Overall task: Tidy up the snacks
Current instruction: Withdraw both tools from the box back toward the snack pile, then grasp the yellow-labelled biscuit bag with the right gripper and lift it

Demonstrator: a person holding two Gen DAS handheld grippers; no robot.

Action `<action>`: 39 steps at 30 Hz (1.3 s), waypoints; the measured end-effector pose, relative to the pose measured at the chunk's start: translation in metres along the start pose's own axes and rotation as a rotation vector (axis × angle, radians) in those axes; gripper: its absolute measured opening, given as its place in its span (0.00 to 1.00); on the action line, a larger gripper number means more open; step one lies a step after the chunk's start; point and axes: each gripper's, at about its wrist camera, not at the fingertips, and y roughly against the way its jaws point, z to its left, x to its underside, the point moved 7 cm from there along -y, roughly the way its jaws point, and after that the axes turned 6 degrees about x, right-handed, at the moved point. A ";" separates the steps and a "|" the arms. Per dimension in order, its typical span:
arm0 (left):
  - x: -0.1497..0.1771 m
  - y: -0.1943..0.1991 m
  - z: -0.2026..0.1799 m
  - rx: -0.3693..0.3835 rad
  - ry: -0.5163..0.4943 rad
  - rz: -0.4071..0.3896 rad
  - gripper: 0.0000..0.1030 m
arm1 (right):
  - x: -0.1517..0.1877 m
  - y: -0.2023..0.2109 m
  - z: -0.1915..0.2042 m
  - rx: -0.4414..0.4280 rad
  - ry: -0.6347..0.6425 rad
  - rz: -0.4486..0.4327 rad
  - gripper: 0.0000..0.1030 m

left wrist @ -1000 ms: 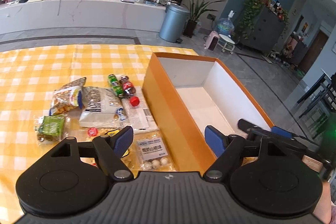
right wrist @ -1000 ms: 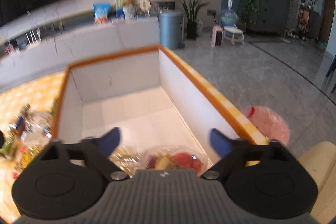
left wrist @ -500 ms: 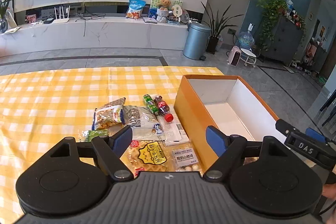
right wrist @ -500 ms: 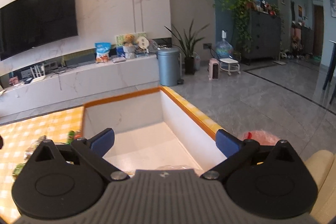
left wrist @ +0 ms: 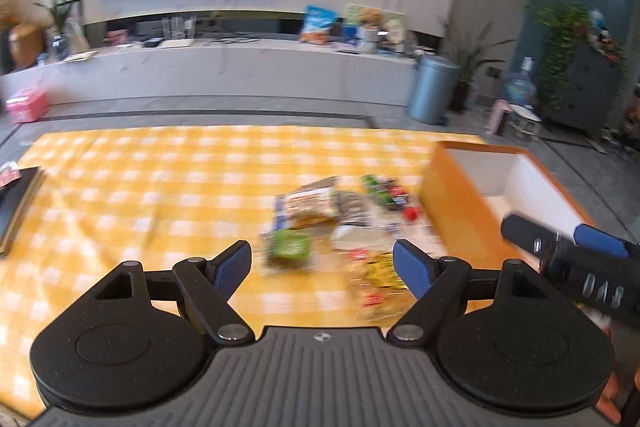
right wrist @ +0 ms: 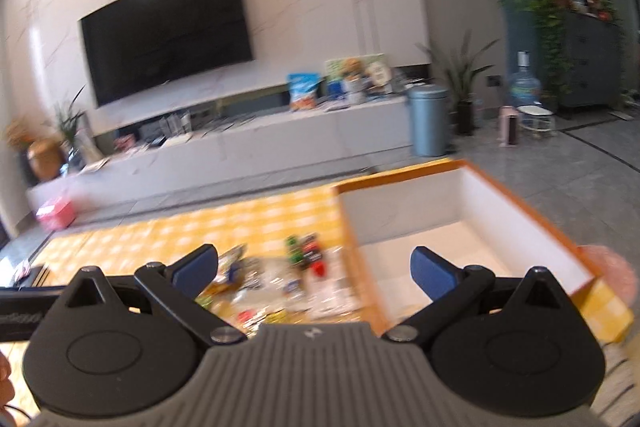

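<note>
In the left wrist view, the left gripper has its jaws wide apart and holds nothing; they have just been opening. Blurred snack packets lie on the counter beside the orange box. The right gripper shows "DAS".

In the right wrist view, the right gripper is also spread and holds nothing. No packet label is readable.

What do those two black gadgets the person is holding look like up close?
Both match: the left gripper and right gripper each have a grey ribbed body, two round black discs, black linkage arms and blue pads on the fingertips. Pale lettering marks the side of the right one.
</note>
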 end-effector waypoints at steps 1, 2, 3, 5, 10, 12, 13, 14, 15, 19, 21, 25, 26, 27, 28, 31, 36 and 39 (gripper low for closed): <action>0.002 -0.004 0.008 -0.017 0.004 0.003 0.92 | 0.008 -0.004 0.011 -0.007 0.039 0.014 0.97; 0.005 -0.006 0.015 -0.031 0.009 0.006 0.92 | 0.015 -0.010 0.019 -0.004 0.074 0.030 0.97; 0.007 -0.010 0.023 -0.041 0.020 0.012 0.92 | 0.023 -0.015 0.025 0.006 0.099 0.044 0.97; 0.010 -0.019 0.035 -0.047 0.054 0.030 0.92 | 0.039 -0.026 0.036 0.011 0.137 0.074 0.97; 0.026 -0.035 0.064 -0.042 0.124 0.091 0.92 | 0.079 -0.058 0.060 0.006 0.237 0.174 0.97; 0.033 -0.039 0.070 -0.041 0.136 0.107 0.92 | 0.090 -0.073 0.067 0.023 0.301 0.211 0.97; 0.036 -0.042 0.072 -0.039 0.142 0.118 0.92 | 0.094 -0.080 0.067 0.036 0.321 0.228 0.97; 0.039 -0.044 0.074 -0.037 0.149 0.128 0.92 | 0.099 -0.084 0.068 0.044 0.329 0.244 0.97; 0.041 -0.046 0.075 -0.036 0.155 0.138 0.92 | 0.103 -0.089 0.068 0.045 0.328 0.262 0.97; 0.049 -0.054 0.077 -0.042 0.160 0.172 0.92 | 0.121 -0.106 0.064 0.047 0.306 0.353 0.97; 0.049 -0.056 0.075 -0.034 0.161 0.172 0.92 | 0.129 -0.110 0.057 0.060 0.301 0.384 0.97; 0.049 -0.055 0.072 -0.002 0.163 0.163 0.92 | 0.136 -0.115 0.044 0.037 0.207 0.439 0.97; 0.049 -0.055 0.071 0.000 0.163 0.165 0.92 | 0.135 -0.114 0.043 0.032 0.195 0.439 0.97; 0.049 -0.057 0.071 -0.002 0.163 0.169 0.92 | 0.135 -0.114 0.043 0.032 0.195 0.435 0.97; 0.050 -0.058 0.071 -0.005 0.164 0.173 0.92 | 0.135 -0.114 0.044 0.034 0.201 0.432 0.97; 0.050 -0.057 0.072 -0.003 0.169 0.175 0.92 | 0.134 -0.112 0.045 0.040 0.209 0.420 0.97; 0.048 -0.052 0.071 0.013 0.171 0.162 0.92 | 0.115 -0.100 0.045 0.019 0.165 0.309 0.96; 0.043 -0.048 0.067 0.040 0.149 0.135 0.92 | 0.102 -0.096 0.052 -0.041 0.139 0.239 0.97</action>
